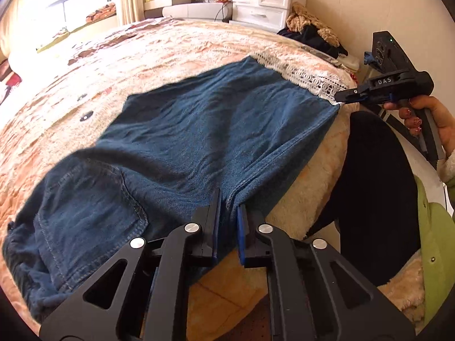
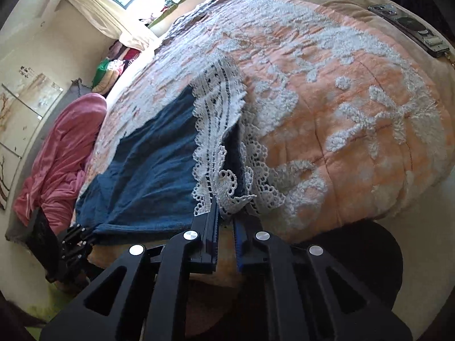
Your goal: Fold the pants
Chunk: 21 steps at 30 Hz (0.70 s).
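Lying flat along the near edge of a bed, blue pants with white lace hems stretch from the waist at one side to the cuffs at the other. The left gripper has its jaws closed on the pants' near edge by the seat. The right gripper is pinched, apparently on the lace at the cuff corner. A phone rests at the bed's far corner

peach bedspread, white drawers (far wall), pink blanket.
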Each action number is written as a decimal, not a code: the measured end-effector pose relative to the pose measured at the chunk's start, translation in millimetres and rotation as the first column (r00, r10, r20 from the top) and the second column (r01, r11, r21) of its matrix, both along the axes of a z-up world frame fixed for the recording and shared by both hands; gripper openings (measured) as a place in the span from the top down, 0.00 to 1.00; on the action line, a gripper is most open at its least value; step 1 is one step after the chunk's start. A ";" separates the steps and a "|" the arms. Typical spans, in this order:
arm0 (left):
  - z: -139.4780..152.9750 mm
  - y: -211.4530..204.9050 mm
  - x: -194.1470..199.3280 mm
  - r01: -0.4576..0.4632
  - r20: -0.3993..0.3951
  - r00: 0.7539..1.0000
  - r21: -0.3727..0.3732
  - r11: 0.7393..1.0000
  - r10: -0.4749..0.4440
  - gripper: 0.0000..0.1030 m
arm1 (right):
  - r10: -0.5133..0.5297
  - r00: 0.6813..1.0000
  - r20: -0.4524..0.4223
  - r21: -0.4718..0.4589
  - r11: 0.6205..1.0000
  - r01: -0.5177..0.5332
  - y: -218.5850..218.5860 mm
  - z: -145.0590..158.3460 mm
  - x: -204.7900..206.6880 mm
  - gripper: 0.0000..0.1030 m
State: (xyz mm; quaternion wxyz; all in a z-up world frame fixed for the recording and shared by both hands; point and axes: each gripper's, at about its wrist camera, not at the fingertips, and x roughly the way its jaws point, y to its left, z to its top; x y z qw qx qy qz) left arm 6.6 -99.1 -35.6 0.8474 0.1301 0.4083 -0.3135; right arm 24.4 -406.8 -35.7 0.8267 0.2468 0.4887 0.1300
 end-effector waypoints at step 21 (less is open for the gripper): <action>50.4 141.8 -30.1 -0.462 0.013 0.885 -0.103 0.881 0.465 0.33 | 0.322 0.929 0.185 -0.259 0.927 -0.270 110.1 58.1 18.2 0.48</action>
